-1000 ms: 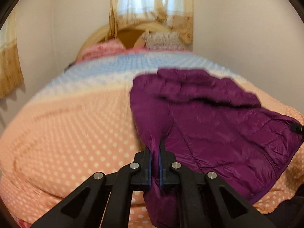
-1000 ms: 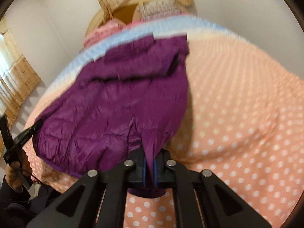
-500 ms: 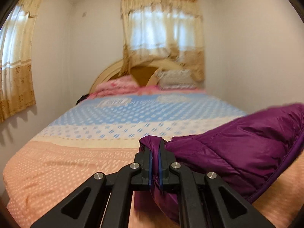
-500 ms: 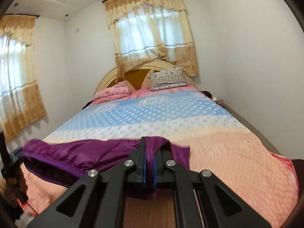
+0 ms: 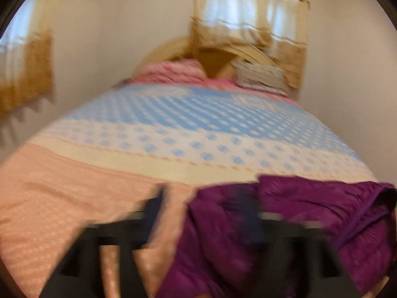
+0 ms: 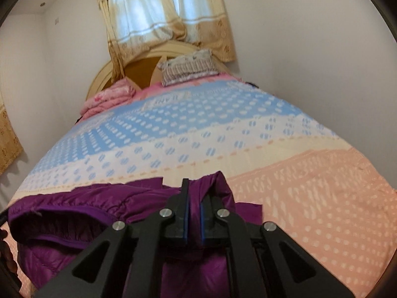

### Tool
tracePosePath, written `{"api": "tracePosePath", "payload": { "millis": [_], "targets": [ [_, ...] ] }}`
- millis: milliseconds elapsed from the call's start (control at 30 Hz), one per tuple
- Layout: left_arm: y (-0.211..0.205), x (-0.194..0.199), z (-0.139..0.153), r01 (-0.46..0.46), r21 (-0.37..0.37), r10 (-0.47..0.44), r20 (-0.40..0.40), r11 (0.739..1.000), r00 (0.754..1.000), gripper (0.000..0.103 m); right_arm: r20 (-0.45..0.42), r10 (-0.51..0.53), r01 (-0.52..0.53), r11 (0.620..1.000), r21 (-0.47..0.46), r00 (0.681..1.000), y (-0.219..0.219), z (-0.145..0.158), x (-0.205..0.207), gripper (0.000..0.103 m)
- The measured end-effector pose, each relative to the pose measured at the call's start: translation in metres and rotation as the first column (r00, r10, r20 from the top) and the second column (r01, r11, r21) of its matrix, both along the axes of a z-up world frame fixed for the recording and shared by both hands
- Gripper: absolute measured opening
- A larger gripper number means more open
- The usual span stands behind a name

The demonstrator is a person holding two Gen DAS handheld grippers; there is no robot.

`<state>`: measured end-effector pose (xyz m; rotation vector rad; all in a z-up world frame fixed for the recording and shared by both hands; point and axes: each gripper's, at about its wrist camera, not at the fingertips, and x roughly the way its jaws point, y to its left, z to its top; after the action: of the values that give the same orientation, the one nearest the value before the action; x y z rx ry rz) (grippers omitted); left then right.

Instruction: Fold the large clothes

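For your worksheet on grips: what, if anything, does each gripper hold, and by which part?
The left gripper holds nothing: its jaws are opening, clear of the purple jacket. The right gripper, jaws opening, has a raised fold at the jacket's edge between its pads.

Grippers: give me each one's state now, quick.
Left gripper: jaws opening wide, nothing pinched; purple jacket lies beside it.
Right gripper: jaws starting to open, jacket fabric between them.
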<state>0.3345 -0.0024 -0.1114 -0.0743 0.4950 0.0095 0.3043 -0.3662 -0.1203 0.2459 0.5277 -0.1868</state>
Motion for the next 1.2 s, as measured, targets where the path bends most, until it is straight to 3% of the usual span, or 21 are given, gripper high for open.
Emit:
{"api": "tracePosePath", "payload": {
  "millis": [33, 67, 133, 167, 200, 233, 333, 367, 433, 533, 600, 700, 800, 1200],
  "targets": [
    [0.004, -0.004, 0.005, -0.022, 0.003, 0.022, 0.04, 1.0, 0.999, 0.096, -0.021, -0.002, 0.001, 1.0, -0.003, 1.0, -0.001, -0.005, 0.005, 0.017],
    [0.005, -0.01, 0.008, -0.044, 0.007, 0.043, 0.094, 0.999, 0.995, 0.098, -0.033, 0.0, 0.001, 1.0, 0.001, 0.999, -0.001, -0.008, 0.01, 0.028],
    [0.0, -0.011, 0.011, -0.05, 0.022, 0.046, 0.127, 0.999, 0.991, 0.098, -0.044, -0.031, 0.031, 0.999, -0.008, 0.999, -0.001, -0.013, 0.016, 0.066],
    [-0.006, -0.008, 0.012, -0.037, 0.038, 0.032, 0.111, 0.999, 0.993, 0.098, -0.03, -0.05, 0.05, 0.999, -0.003, 0.998, -0.003, -0.011, 0.016, 0.095],
    [-0.015, -0.004, 0.01, -0.025, 0.066, 0.019, 0.094, 0.997, 0.995, 0.098, -0.014, -0.057, 0.058, 0.998, 0.01, 0.998, -0.005, -0.009, 0.016, 0.097],
    [-0.023, -0.001, 0.008, -0.024, 0.093, 0.016, 0.087, 0.995, 0.996, 0.098, -0.011, -0.064, 0.064, 0.998, 0.02, 0.998, -0.006, -0.006, 0.017, 0.095],
    [-0.05, -0.001, 0.002, -0.009, 0.176, -0.003, 0.068, 0.984, 0.998, 0.098, -0.039, -0.074, 0.074, 0.997, 0.008, 0.997, 0.008, 0.002, 0.02, 0.072],
    [-0.06, 0.003, 0.0, -0.005, 0.195, -0.007, 0.059, 0.981, 0.998, 0.098, -0.049, -0.062, 0.062, 0.998, -0.007, 0.997, 0.015, 0.002, 0.025, 0.069],
    [-0.079, 0.01, -0.004, 0.009, 0.227, -0.02, 0.046, 0.974, 0.999, 0.098, -0.081, 0.006, -0.01, 0.999, -0.051, 0.997, 0.044, 0.002, 0.031, 0.051],
    [-0.106, 0.03, -0.018, 0.017, 0.317, -0.019, 0.003, 0.948, 1.0, 0.098, -0.146, 0.094, -0.107, 0.991, -0.082, 0.985, 0.078, -0.01, 0.051, 0.049],
    [-0.117, 0.046, -0.03, 0.008, 0.371, 0.002, -0.025, 0.928, 1.0, 0.098, -0.174, 0.107, -0.131, 0.982, -0.133, 0.979, 0.095, -0.022, 0.064, 0.049],
    [-0.118, 0.075, -0.062, 0.026, 0.4, 0.028, -0.129, 0.916, 0.991, 0.098, -0.234, 0.073, -0.12, 0.974, -0.192, 0.97, 0.1, -0.046, 0.08, 0.049],
    [-0.11, 0.091, -0.085, 0.063, 0.34, 0.021, -0.239, 0.938, 0.971, 0.098, -0.259, 0.058, -0.103, 0.982, -0.16, 0.964, 0.091, -0.065, 0.084, 0.049],
    [-0.106, 0.098, -0.094, 0.065, 0.304, 0.031, -0.301, 0.951, 0.953, 0.102, -0.301, 0.056, -0.106, 0.983, -0.152, 0.952, 0.09, -0.074, 0.093, 0.05]
  ]
}}
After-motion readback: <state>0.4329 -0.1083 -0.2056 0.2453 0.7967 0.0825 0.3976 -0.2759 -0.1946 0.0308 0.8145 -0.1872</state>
